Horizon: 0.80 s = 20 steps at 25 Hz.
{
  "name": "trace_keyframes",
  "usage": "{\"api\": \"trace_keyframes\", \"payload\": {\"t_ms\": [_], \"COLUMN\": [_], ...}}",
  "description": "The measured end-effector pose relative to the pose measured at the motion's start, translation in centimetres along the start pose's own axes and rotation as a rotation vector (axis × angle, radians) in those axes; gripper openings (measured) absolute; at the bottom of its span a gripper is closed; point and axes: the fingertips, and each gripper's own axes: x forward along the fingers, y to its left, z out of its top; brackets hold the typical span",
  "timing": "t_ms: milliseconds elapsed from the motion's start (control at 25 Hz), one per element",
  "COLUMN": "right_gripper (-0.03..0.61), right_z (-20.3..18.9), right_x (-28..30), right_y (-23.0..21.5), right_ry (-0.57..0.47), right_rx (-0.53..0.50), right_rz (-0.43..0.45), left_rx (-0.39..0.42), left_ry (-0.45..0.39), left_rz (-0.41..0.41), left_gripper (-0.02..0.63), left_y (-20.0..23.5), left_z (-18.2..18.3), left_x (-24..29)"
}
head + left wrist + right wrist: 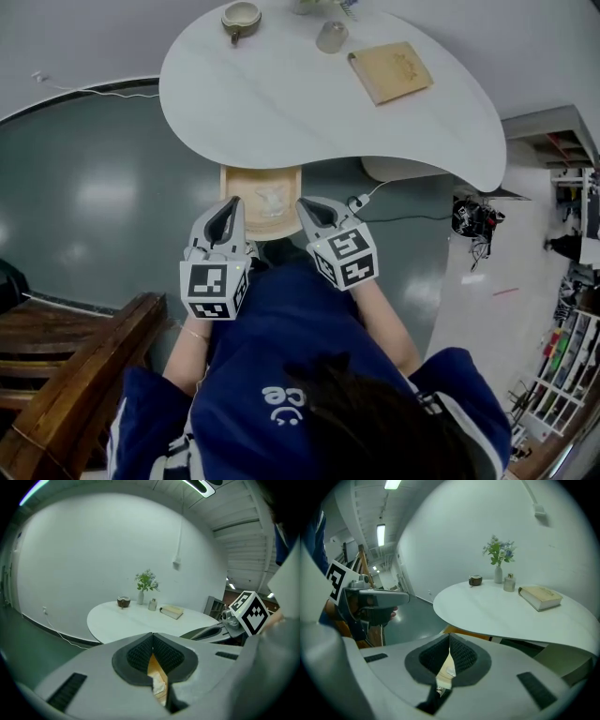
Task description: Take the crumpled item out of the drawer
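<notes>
Below the edge of the white worktop (281,103), over a grey-green floor (94,187), a wooden drawer (234,183) stands open; my left gripper (232,202) and right gripper (306,204) are each pressed together, empty.

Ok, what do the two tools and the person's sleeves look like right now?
The left tool and right tool both have pale grey, tapering shells with black textured pads. Each carries a white cube printed with black square markers. The person wears a dark blue top with white lettering.
</notes>
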Motion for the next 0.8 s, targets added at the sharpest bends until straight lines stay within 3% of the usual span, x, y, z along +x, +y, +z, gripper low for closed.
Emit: {"api": "trace_keyframes", "payload": {"t_ms": [320,800], "right_gripper": [0.158,0.242], "right_z": [-2.3,-7.1], "right_x": [4.1,9.6], "right_y": [0.9,1.9], "right_ry": [0.173,0.413], "right_rx": [-0.154,-0.463], "right_rz": [0.196,0.389], "left_rx": [-0.038,-0.125], "left_ry": [0.004,0.008], "left_rz": [0.12,0.339], "left_gripper": [0.005,0.005], "left_y": [1.7,4.4], "left_z": [0.1,-1.2], "left_x": [-0.1,-2.9]}}
